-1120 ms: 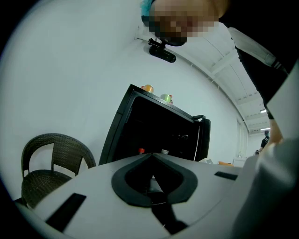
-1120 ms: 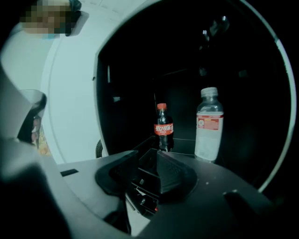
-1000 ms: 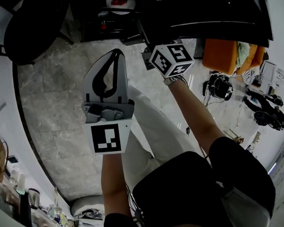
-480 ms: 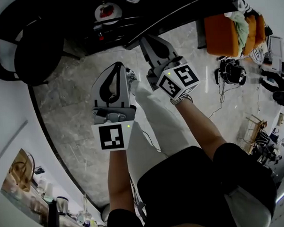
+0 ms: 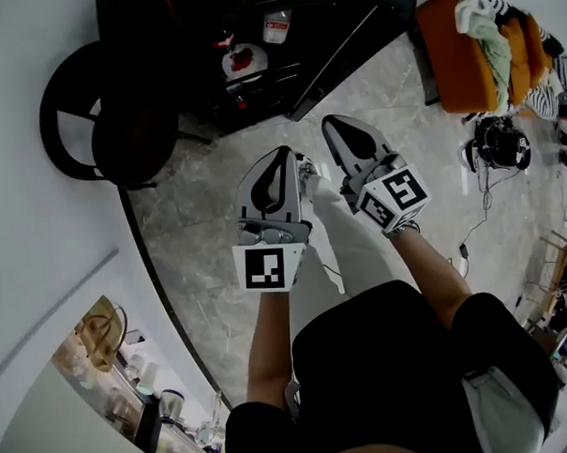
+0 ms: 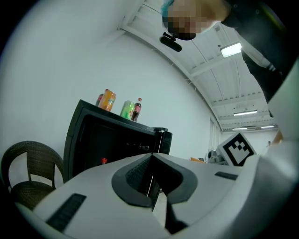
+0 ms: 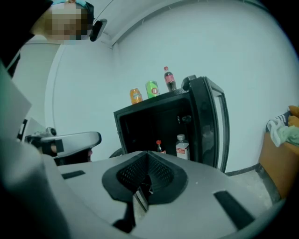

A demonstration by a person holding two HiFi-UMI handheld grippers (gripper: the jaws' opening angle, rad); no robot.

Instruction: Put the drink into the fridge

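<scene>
The left gripper (image 5: 282,155) and right gripper (image 5: 334,125) are hanging empty, fingers pressed together — reaching like that is risking toppling the bottles (image 7: 152,88) atop the fridge (image 7: 149,105).

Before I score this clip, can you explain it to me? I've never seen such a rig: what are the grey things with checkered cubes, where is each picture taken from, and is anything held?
There is no robot here: a person holds a grey two-jaw gripper in each hand, and the cubes are part of them. One picture comes from a camera on the person's head, looking down at the left gripper, the right gripper and the grey marble floor. The other two come from cameras riding on each gripper, looking along its jaws. Both pairs of jaws are closed together with nothing between them.

Ahead stands a black fridge, its door open. Inside are a clear white-capped bottle and a small red-capped bottle. On top stand an orange bottle, a green bottle and a dark cola-coloured bottle. A dark wicker chair sits beside it.
</scene>
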